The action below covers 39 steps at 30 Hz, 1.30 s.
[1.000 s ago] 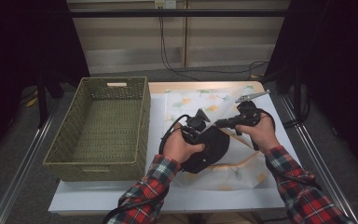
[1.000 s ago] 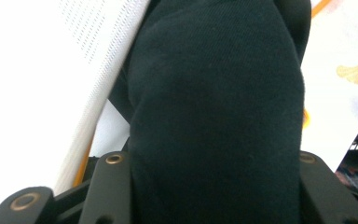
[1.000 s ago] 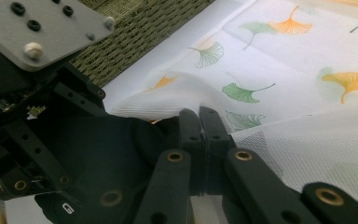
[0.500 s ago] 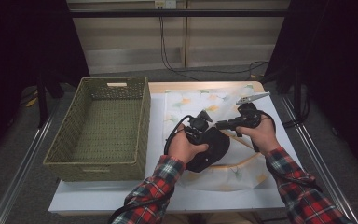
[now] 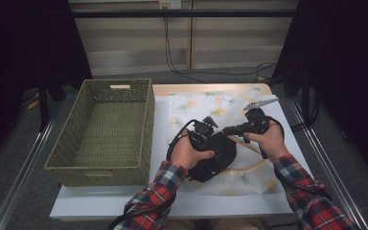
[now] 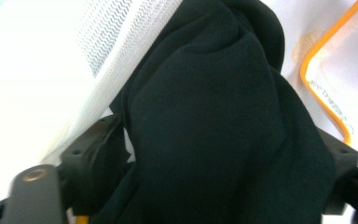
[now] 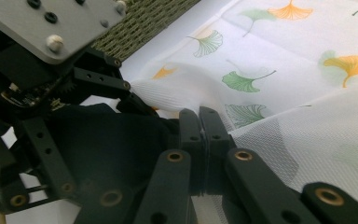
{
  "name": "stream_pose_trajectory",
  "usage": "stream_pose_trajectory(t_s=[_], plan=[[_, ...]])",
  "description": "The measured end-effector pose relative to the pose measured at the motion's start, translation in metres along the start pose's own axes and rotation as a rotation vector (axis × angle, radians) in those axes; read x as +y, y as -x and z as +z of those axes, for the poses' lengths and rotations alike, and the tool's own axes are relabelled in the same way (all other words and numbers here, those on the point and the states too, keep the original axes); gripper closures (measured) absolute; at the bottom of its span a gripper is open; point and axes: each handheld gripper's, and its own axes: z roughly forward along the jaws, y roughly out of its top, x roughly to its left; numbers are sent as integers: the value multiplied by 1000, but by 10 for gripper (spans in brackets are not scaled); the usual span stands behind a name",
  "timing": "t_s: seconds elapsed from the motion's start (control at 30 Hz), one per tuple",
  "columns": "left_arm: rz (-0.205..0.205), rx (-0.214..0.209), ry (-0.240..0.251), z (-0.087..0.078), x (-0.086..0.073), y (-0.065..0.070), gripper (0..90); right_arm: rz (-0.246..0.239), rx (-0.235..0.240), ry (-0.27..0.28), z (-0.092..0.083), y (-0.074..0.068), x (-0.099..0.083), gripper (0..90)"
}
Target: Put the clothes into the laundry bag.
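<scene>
A black cloth [image 5: 216, 155] lies bunched on a white mesh bag [image 5: 230, 108] with leaf prints, near the middle of the counter [image 5: 105, 199]. The left tool [image 5: 202, 135] sits right on the cloth. Its jaws have just been opening, and the cloth is loose between them. The right tool [image 5: 226, 130] is pinched tight, its tips at the edge of the mesh. A green basket [image 5: 103, 129] stands at the counter's left edge.

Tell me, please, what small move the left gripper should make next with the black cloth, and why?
Probably draw the left gripper back off the black cloth. Its jaws have just been opening, with the cloth between them, while the right gripper is shut at the mesh bag edge, so the cloth looks released.
</scene>
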Motion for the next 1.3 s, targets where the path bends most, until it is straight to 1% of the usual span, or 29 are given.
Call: stream_pose_trajectory(t_s=[0.07, 0.1, 0.17, 0.2, 0.23, 0.27, 0.3, 0.43, 0.47, 0.5, 0.53, 0.57, 0.6, 0.63, 0.67, 0.73, 0.77, 0.8, 0.87, 0.9, 0.93, 1.0, 1.03, 1.1, 1.13, 1.17, 1.2, 1.27, 1.3], plan=[[1, 3, 4, -3, -2, 0, 139, 1, -1, 2, 0, 0, -1, 900], [17, 0, 1, -5, -3, 0, 131, 3, -1, 3, 0, 0, -1, 900], [13, -2, 13, -8, -5, 1, 112, 5, -1, 5, 0, 0, -2, 900], [31, 1, 7, -10, -6, 0, 98, 9, -2, 3, 0, 1, -2, 900], [32, -6, 17, -12, -7, 0, 83, 9, -2, 2, 0, 1, -2, 900], [30, -10, 15, -14, -9, -1, 76, 9, -3, 2, 0, 1, -2, 900], [31, -5, 8, -15, -10, -1, 69, 10, -4, 4, 1, 1, -3, 900], [31, -4, 14, -18, -17, -3, 49, 10, -4, 3, 1, 1, -4, 900], [36, -8, 14, -17, -19, -3, 47, 9, -6, 2, 1, 1, -5, 900], [30, -16, 12, -16, -21, -4, 42, 7, -6, 2, 1, 1, -5, 900], [34, -12, 16, -15, -23, -4, 42, 7, -4, 3, 1, 1, -5, 900], [36, -11, 7, -14, -25, -4, 42, 9, -5, 4, 1, 1, -6, 900], [31, -13, 9, -12, -26, -4, 40, 10, -6, 3, 2, 1, -6, 900], [35, -11, 7, -11, -27, -5, 39, 8, -5, 1, 2, 1, -6, 900], [41, 0, 4, -9, -29, -5, 38, 8, -5, 0, 2, 1, -6, 900], [36, -5, 1, -6, -32, -6, 39, 9, -7, -3, 2, 0, -6, 900], [41, -1, -10, -5, -33, -6, 39, 4, -8, -5, 2, 0, -6, 900], [40, 4, -3, -3, -34, -6, 45, 5, -7, -4, 2, 0, -6, 900], [49, 13, 3, 0, -36, -5, 66, 3, -8, -6, 1, 1, -7, 900], [50, 10, 3, 0, -36, -5, 88, 3, -9, -6, 0, 1, -7, 900], [46, 4, -6, 1, -36, -5, 110, 4, -9, -6, 0, 1, -7, 900], [42, 10, -1, 3, -37, -5, 125, 4, -9, -5, 0, 2, -8, 900], [43, 7, -5, 5, -37, -5, 166, 7, -10, -6, 0, 2, -8, 900], [48, 3, -10, 7, -38, -4, 202, 7, -11, -8, 0, 2, -9, 900], [54, 3, -18, 7, -38, -4, 241, 5, -11, -7, 0, 2, -9, 900], [49, 0, -21, 8, -38, -3, 314, 7, -9, -5, 0, 3, -9, 900], [54, 5, -22, 8, -38, -3, 346, 8, -10, -6, 0, 3, -9, 900], [51, 10, -29, 8, -39, -3, 400, 10, -11, -8, 0, 3, -9, 900], [59, 18, -35, 8, -40, -2, 426, 11, -10, -9, 0, 3, -9, 900]])
